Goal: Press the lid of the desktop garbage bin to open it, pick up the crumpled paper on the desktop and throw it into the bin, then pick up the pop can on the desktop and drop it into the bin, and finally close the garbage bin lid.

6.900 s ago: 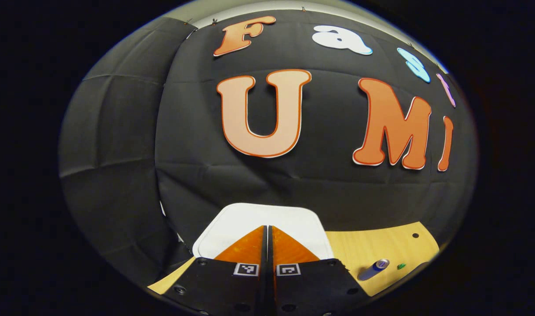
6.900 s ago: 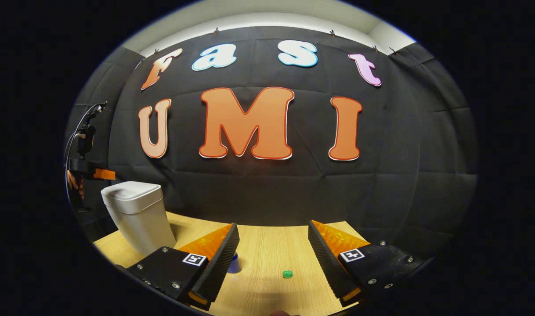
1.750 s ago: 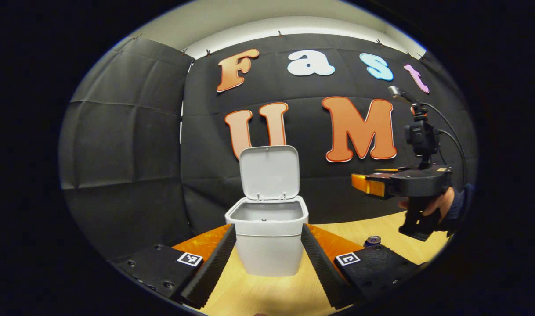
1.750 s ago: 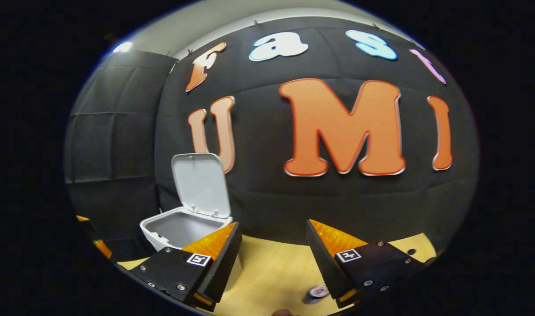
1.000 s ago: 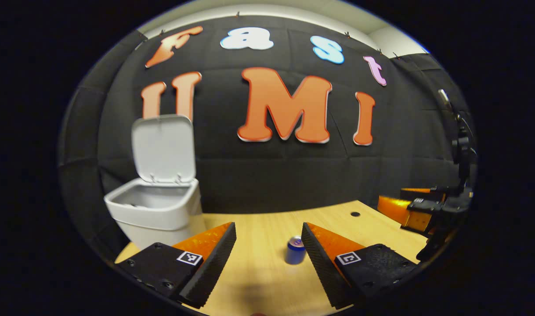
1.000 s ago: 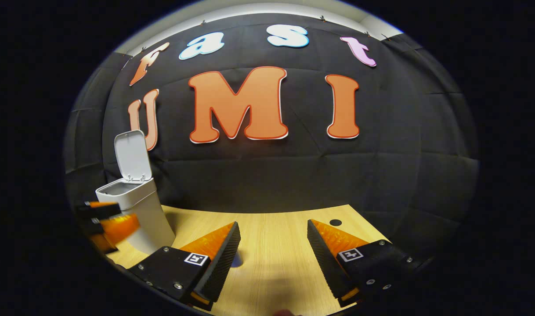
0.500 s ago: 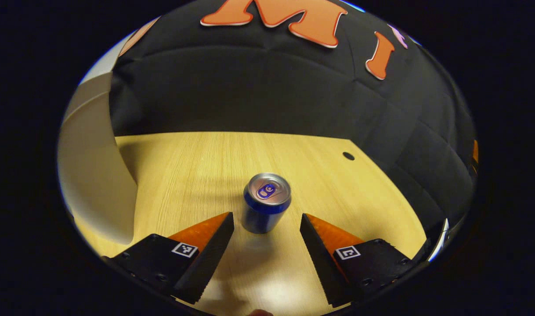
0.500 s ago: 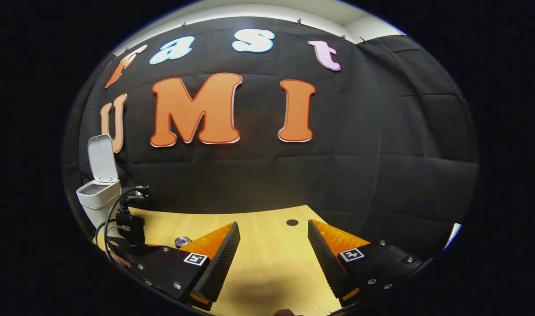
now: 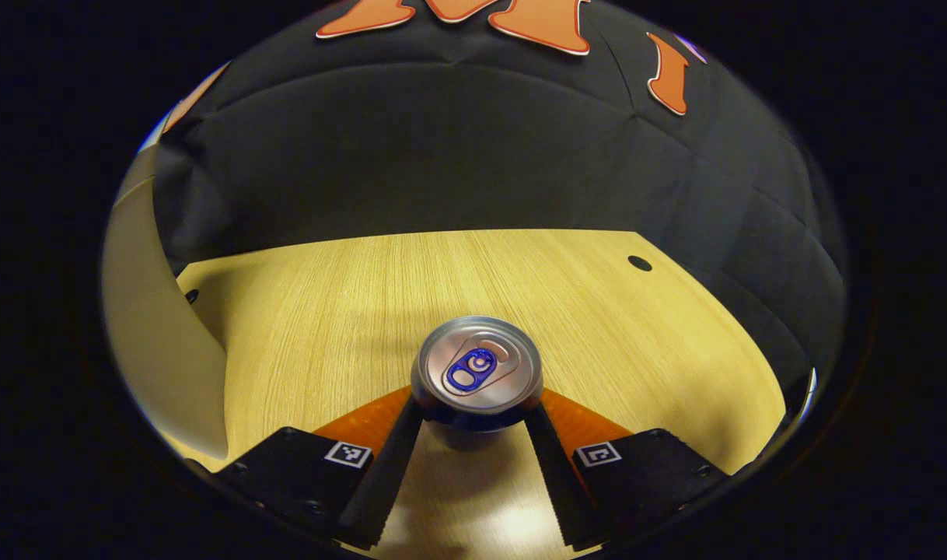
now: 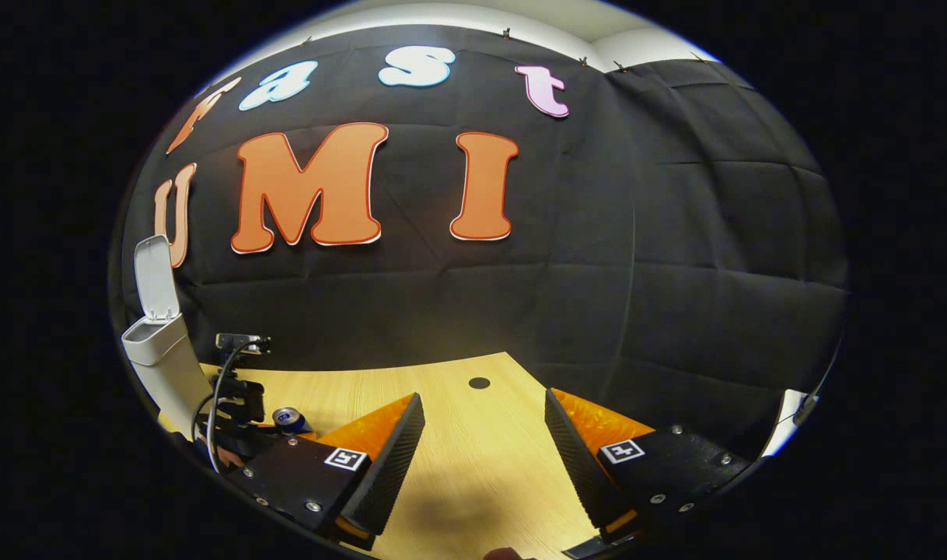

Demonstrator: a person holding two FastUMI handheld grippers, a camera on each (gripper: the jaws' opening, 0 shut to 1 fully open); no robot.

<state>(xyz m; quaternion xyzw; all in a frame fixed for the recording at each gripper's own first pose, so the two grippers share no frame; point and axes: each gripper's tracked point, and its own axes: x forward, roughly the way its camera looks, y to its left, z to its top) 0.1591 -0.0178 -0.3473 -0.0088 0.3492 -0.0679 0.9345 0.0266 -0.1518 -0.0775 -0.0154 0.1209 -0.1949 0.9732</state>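
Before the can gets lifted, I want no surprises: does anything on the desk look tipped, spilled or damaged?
Nothing stands out. The pop can stands upright and unopened on the wooden desk, between the fingers of the left hand-held gripper. The bin stands upright with its lid raised. No spill shows.

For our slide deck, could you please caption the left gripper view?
Left gripper fingers straddle the upright pop can on the wooden desktop.

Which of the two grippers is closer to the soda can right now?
Left. The left gripper has its jaws on either side of the pop can. The right gripper hangs open over bare desk, with the can off to its left.
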